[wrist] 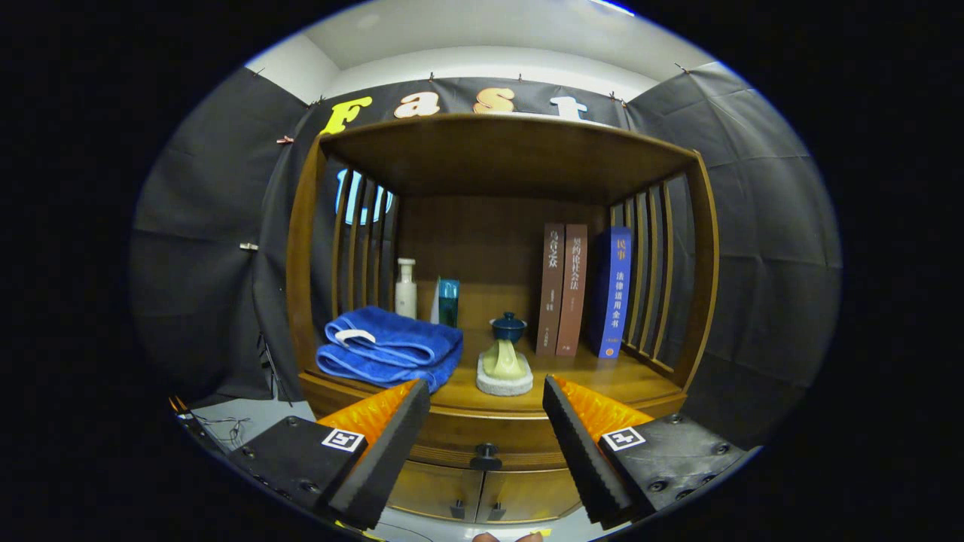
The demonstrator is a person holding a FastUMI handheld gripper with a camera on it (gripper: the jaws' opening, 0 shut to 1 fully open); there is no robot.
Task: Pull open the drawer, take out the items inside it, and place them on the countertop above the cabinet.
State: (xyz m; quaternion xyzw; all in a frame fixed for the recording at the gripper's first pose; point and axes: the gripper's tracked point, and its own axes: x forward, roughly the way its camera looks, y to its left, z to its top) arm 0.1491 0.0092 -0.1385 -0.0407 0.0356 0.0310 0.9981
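Observation:
A wooden cabinet [681, 391] stands ahead of me with an open shelf on top and a shut drawer [459, 433] under its countertop [595, 376]. The drawer's dark round knob [486, 456] sits low between my fingers. My gripper [486, 391] is open, its fingers spread wide with nothing held, a short way in front of the drawer. On the countertop lie a folded blue towel [388, 348] on the left and a pale green figure on a round stone base [504, 369] in the middle. What the drawer holds is hidden.
Behind the figure stands a dark blue lidded cup [508, 327]. A white bottle [406, 288] and a teal box [449, 301] stand at the back left, three upright books [584, 290] at the back right. Two small doors [482, 493] lie below the drawer. Slatted sides enclose the shelf.

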